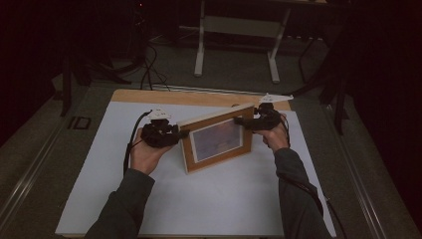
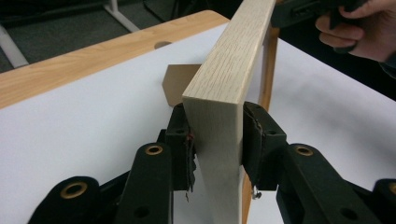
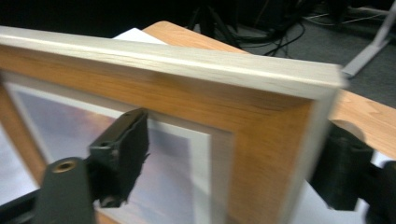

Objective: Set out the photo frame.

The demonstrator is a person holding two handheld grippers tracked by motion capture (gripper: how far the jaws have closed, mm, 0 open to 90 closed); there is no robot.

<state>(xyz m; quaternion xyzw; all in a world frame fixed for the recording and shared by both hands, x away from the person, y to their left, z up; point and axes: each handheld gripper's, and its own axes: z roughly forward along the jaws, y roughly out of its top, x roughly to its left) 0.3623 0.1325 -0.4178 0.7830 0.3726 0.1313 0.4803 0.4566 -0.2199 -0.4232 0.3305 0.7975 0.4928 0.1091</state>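
Observation:
A wooden picture frame [image 1: 219, 142] stands tilted on its lower edge on the white table top [image 1: 224, 199], picture facing me. My left gripper [image 1: 181, 134] is shut on its left edge. In the left gripper view both pads [image 2: 259, 140] press the pale side of the frame [image 2: 229, 60], and a brown back stand [image 2: 180, 81] shows behind it. My right gripper [image 1: 244, 121] is at the frame's upper right corner. In the right gripper view its jaws straddle the blurred frame [image 3: 187, 93], one in front of the picture and one behind, spread wider than the frame; this right gripper [image 3: 229, 163] looks open.
A bare wood strip [image 1: 149, 95] with a round hole [image 2: 162, 45] runs along the table's far edge. Beyond it stand white desk legs [image 1: 199, 50], and cables [image 1: 149, 69] lie on the dark floor. White surface lies bare in front of the frame.

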